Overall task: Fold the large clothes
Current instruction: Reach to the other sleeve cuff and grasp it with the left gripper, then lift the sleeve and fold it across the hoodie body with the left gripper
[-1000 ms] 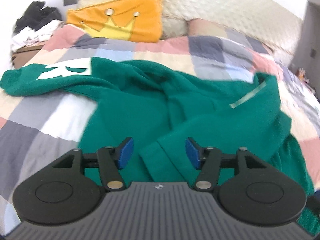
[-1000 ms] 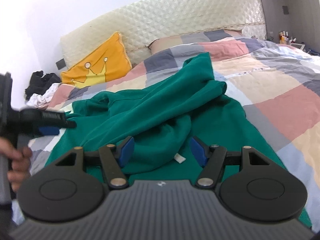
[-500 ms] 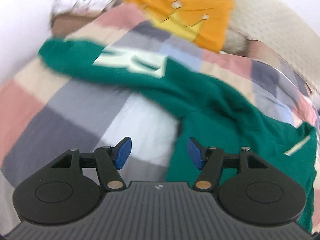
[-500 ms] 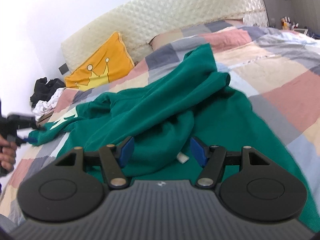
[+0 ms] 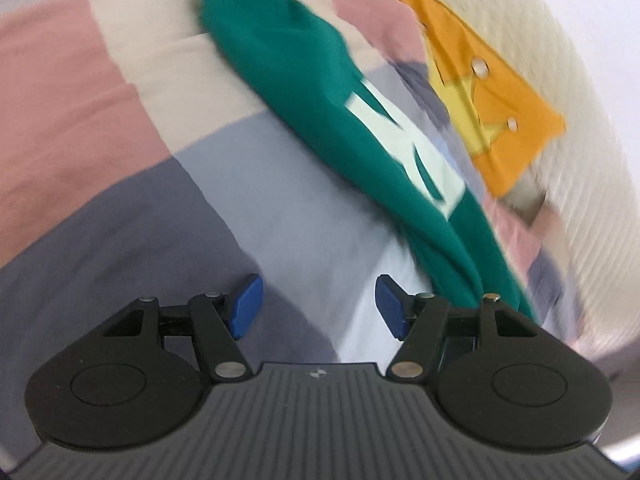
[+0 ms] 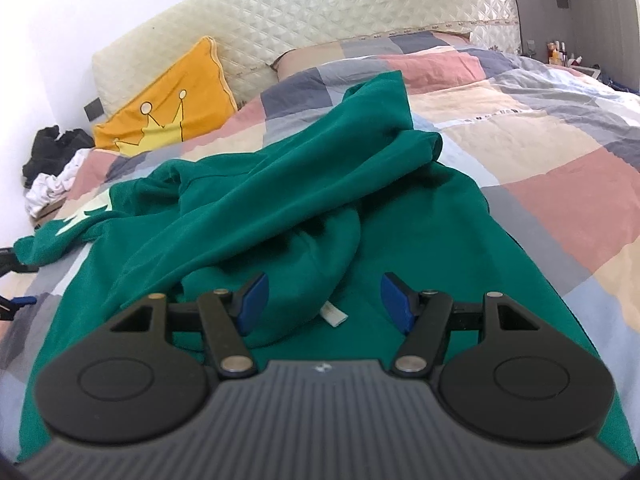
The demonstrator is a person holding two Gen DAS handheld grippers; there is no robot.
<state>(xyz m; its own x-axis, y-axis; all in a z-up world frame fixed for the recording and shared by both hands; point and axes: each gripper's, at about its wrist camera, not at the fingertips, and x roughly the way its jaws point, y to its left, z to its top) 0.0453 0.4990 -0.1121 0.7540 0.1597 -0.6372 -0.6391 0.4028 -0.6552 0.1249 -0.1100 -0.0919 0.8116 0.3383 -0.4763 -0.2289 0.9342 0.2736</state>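
Our left gripper point(image 5: 318, 306) has swung off the sweatshirt's body and now hangs, jaws apart and empty, over the patchwork duvet point(image 5: 120, 152) beside the outstretched sleeve point(image 5: 320, 92) with its pale lettering; we judge the sleeve is next to be folded. Our right gripper point(image 6: 322, 304) stays parted, holding nothing, over the crumpled green sweatshirt point(image 6: 280, 208) on the bed

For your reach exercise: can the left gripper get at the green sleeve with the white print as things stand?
Probably yes. The left gripper is open over bare quilt, and the sleeve lies uncovered just ahead to its right.
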